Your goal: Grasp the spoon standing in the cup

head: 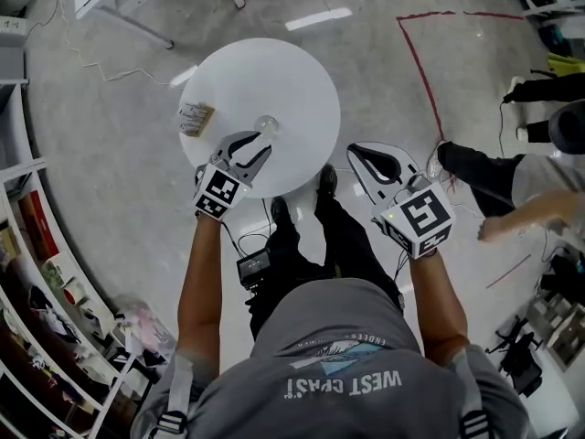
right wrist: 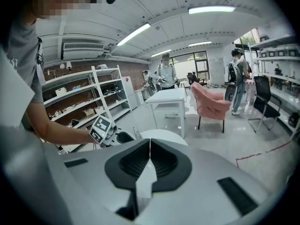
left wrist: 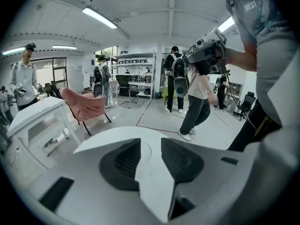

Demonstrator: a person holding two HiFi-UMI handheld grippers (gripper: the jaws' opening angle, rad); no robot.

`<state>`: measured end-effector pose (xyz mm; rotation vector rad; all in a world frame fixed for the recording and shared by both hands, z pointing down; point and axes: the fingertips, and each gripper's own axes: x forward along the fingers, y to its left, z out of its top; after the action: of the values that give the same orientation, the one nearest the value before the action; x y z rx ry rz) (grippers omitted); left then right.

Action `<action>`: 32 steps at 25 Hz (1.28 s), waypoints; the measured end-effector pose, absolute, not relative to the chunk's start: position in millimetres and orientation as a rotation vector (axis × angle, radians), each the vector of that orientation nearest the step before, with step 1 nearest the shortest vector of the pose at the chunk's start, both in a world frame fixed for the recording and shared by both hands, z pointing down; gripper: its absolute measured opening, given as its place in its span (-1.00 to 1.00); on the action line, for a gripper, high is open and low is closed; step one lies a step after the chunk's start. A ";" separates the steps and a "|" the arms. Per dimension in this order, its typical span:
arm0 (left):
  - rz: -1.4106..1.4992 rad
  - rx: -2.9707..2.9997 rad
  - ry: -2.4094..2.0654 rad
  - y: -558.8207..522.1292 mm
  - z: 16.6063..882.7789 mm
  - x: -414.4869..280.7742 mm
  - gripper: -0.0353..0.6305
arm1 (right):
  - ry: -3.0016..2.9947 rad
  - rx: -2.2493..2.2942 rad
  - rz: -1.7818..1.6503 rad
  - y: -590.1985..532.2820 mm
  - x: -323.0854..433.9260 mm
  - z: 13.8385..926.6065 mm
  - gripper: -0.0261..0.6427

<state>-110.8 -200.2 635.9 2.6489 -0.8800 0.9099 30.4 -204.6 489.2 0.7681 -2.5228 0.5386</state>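
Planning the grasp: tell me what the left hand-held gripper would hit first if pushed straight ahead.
Most likely the small clear cup on the round white table. It sits just beyond the open left hand-held gripper, though depth is hard to judge from above.

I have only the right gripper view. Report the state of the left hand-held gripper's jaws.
Observer: The left hand-held gripper has its jaws apart, with nothing between them.
Operator: Now give me the cup's position.
Observer: In the head view, a clear cup stands on the round white table, just beyond that gripper's tips. I cannot make out what is in it.
Operator: Name anything else on the table.
Observer: A small flat packet lies near the table's left edge.
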 end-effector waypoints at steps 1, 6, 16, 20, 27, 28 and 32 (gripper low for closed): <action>0.932 2.645 -0.878 -199.7 641.4 -110.8 -0.48 | -2.518 0.767 0.547 -203.6 32.0 491.7 -0.91; 1.070 2.636 -0.872 -202.4 660.8 -113.2 -0.48 | -2.497 0.756 0.588 -204.2 35.9 499.9 -0.91; 1.385 2.700 -0.828 -197.6 672.0 -115.4 -0.53 | -2.471 0.744 0.645 -193.4 40.3 513.6 -0.91; 1.525 2.739 -0.788 -197.5 671.7 -115.4 -0.60 | -2.470 0.746 0.663 -193.5 39.3 514.7 -0.91; 1.703 2.787 -0.664 -195.0 675.0 -113.2 -0.70 | -2.463 0.757 0.677 -193.2 36.6 516.8 -0.91; 1.708 2.791 -0.648 -194.7 675.0 -113.1 -0.71 | -2.461 0.760 0.677 -193.3 36.7 516.5 -0.91; 1.717 2.803 -0.589 -191.7 675.0 -112.7 -0.77 | -2.454 0.772 0.675 -192.9 37.0 516.3 -0.91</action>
<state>-112.7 -191.7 675.0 2.8027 -0.5892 1.7174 37.0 -192.9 516.3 0.7722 -2.4542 0.6752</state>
